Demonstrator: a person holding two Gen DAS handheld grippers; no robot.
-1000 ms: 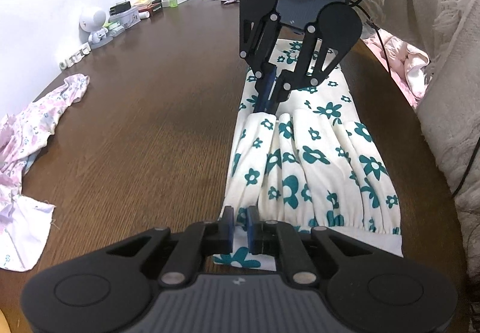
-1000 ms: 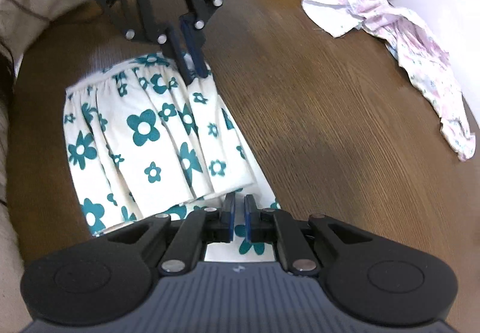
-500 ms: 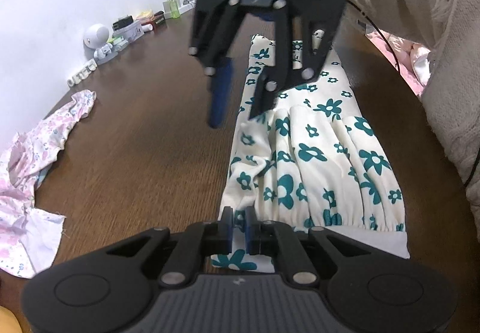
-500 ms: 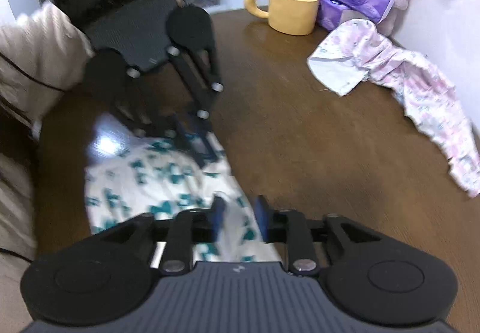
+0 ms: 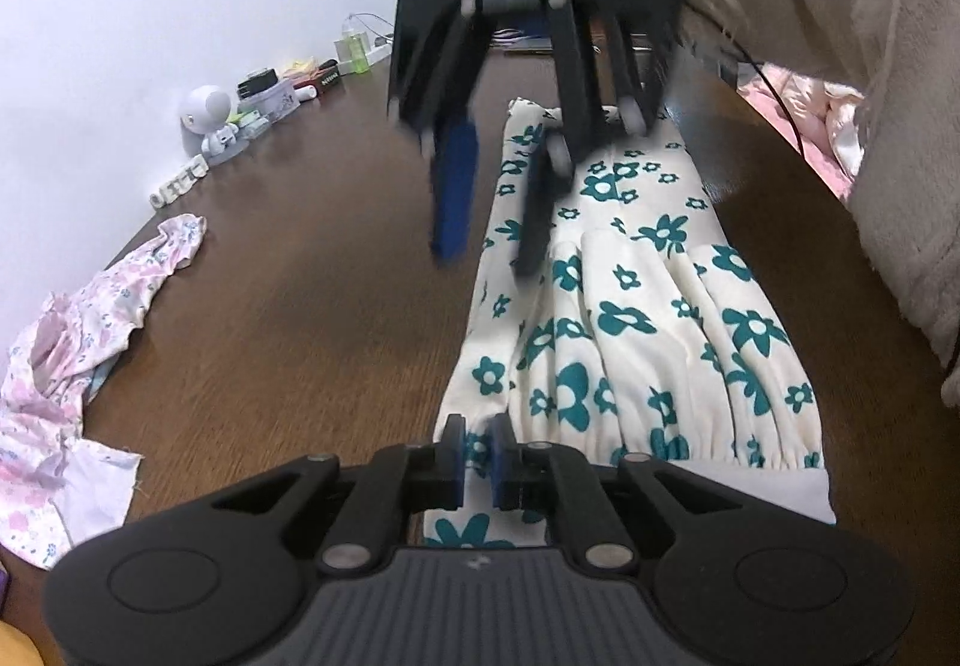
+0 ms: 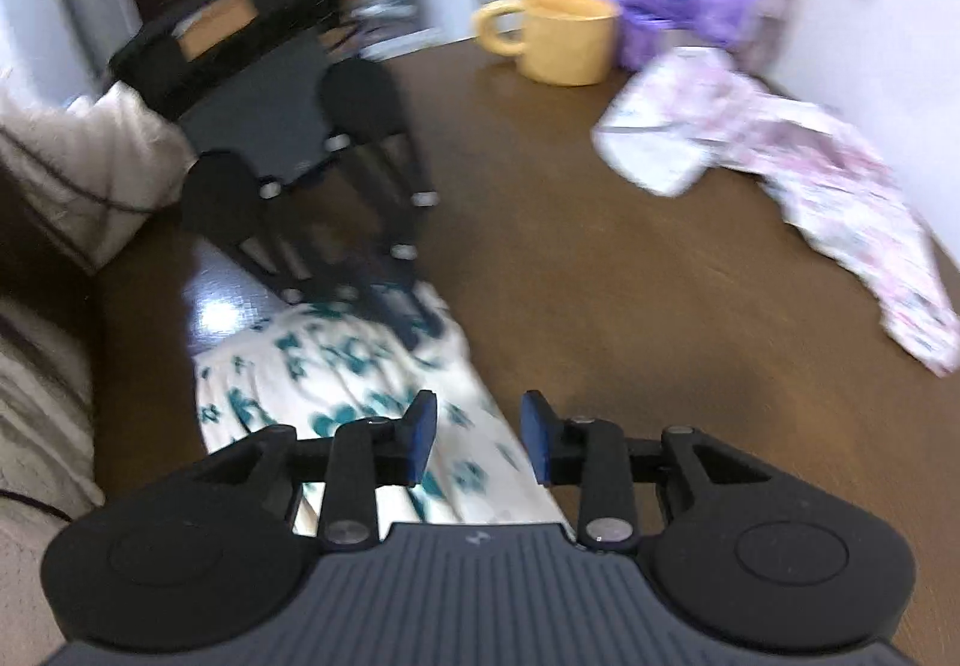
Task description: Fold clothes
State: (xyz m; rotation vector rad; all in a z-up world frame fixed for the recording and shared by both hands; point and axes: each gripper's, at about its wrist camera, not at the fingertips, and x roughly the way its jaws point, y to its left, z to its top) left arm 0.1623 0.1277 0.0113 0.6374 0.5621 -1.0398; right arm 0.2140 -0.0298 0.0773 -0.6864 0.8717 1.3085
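1. A pink garment [image 5: 72, 366] lies crumpled at the bench's [image 5: 288, 306] left.
2. The left claw [image 5: 477, 453] pinches the near hem of the flowered dress [image 5: 630, 342], folded lengthwise mid-bench.
3. The right claw [image 6: 477, 435], just opened, hangs empty above its far end.

Bare wooden table [image 5: 288, 306] lies open between the folded flowered garment [image 5: 630, 342] and the crumpled pink cloth [image 5: 78, 366]. Small clutter [image 5: 252, 108] lines the wall. In the blurred right view, a yellow mug [image 6: 564, 36] and what seems a purple pack [image 6: 678, 18] block the far edge.
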